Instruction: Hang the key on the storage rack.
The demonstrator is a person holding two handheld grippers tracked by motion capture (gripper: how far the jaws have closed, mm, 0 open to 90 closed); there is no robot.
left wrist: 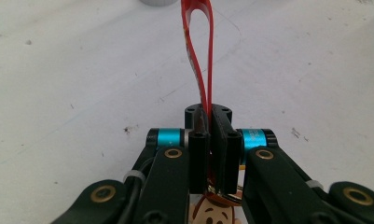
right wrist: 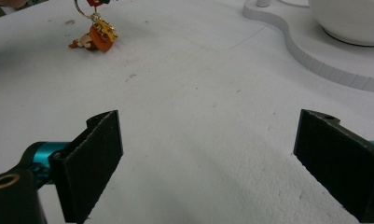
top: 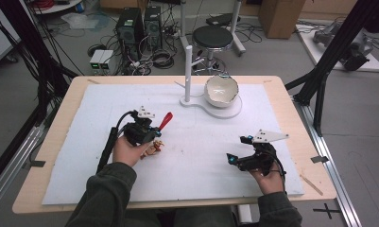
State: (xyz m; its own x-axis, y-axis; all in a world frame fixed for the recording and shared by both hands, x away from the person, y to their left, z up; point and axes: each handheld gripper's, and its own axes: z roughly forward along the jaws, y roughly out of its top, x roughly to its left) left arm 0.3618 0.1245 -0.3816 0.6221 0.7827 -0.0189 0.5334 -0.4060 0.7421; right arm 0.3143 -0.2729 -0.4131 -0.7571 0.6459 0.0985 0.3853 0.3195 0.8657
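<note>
White foam mat (top: 187,161) on wooden table (top: 59,137), cluttered floor behind. Stand (top: 188,71) with pegs and bowl (top: 221,90) at far middle. Probably early: keychain (top: 155,146) lifted by red strap (left wrist: 198,51), likely bound for a peg, not yet hung. Left gripper (top: 155,132) clamped tight on strap, charm dangling below, hand raised over left mat. Right gripper (top: 239,151) resting low at right, jaws wide apart, nothing held.

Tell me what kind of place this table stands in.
Most likely a robotics or recording lab, not a home: desktop computer towers with loose cables on the floor, black frame struts around the table, and a rolling stool.
</note>
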